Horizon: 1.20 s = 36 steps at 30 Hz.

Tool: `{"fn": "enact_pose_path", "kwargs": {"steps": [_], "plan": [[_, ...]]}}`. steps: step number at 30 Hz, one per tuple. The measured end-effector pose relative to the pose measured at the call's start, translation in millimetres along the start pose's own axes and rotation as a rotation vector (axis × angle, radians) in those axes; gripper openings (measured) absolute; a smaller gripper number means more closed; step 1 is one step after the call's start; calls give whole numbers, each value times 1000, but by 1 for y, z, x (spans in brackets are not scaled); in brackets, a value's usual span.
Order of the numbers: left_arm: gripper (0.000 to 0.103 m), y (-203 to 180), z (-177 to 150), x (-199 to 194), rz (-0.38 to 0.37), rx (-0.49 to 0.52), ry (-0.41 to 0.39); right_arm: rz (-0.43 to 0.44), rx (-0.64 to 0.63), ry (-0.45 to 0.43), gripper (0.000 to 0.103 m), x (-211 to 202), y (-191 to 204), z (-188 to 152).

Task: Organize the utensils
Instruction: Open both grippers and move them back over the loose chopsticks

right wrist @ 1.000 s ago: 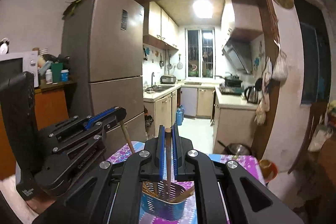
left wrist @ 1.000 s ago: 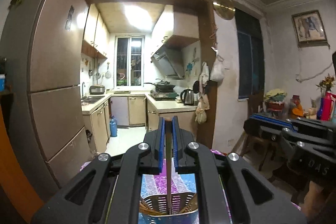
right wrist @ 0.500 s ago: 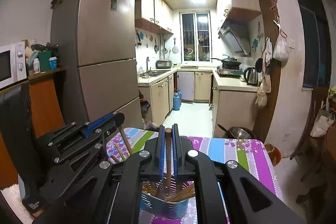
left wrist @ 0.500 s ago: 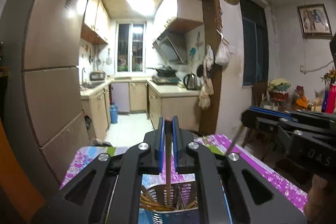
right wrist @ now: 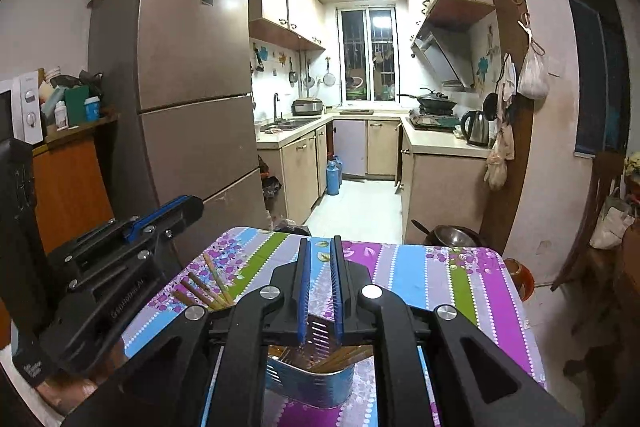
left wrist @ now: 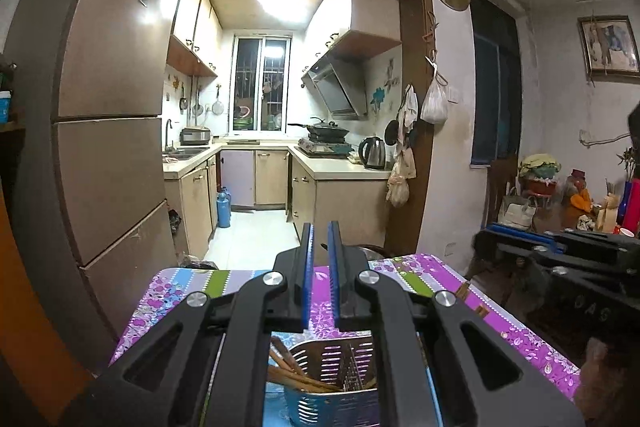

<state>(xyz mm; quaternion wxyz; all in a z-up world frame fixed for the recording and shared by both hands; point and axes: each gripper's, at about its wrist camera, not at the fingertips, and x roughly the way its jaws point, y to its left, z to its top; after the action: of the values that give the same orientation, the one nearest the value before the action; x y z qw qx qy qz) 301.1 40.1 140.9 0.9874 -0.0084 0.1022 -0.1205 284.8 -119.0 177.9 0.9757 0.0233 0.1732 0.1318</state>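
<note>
A perforated metal utensil holder (left wrist: 336, 367) (right wrist: 312, 383) with a blue base stands on the table, just below both grippers. Several wooden chopsticks (left wrist: 296, 375) (right wrist: 344, 357) lean inside it. My left gripper (left wrist: 320, 227) hangs over the holder, its blue pads a narrow gap apart with nothing between them. My right gripper (right wrist: 320, 241) is above the same holder; its jaws are opening and the gap is bare. More chopsticks (right wrist: 208, 287) (left wrist: 472, 301) lie loose on the cloth between the two grippers. Each wrist view shows the other gripper (right wrist: 196, 205) (left wrist: 486, 239) from the side.
The table carries a striped floral cloth (left wrist: 192, 283) (right wrist: 420, 275). A tall fridge (left wrist: 108, 147) (right wrist: 192, 107) stands left, close to the table's far corner. Beyond is the kitchen doorway; a metal pot (right wrist: 452, 235) sits on the floor. A dark chair (right wrist: 592, 227) is at the right.
Both grippers sank toward the holder. The chopstick pinched upright in each gripper's pads half a second ago is gone from both gaps.
</note>
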Motion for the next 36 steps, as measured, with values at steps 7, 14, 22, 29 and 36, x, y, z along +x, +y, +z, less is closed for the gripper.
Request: {"fn": "enact_pose_path", "kwargs": {"steps": [7, 14, 22, 29, 36], "plan": [[6, 7, 11, -58, 10, -2, -96, 52, -43, -62, 12, -72, -5, -12], [33, 10, -14, -177, -10, 110, -138, 77, -248, -61, 16, -185, 6, -92], [36, 32, -114, -267, 20, 104, 30, 200, -309, 32, 16, -240, 53, -250], [36, 24, -186, -277, -15, 41, 169, 482, -15, 363, 16, -209, 89, -338], [36, 5, -214, -288, -54, 118, 167, 609, 304, 499, 25, -172, 93, -360]]}}
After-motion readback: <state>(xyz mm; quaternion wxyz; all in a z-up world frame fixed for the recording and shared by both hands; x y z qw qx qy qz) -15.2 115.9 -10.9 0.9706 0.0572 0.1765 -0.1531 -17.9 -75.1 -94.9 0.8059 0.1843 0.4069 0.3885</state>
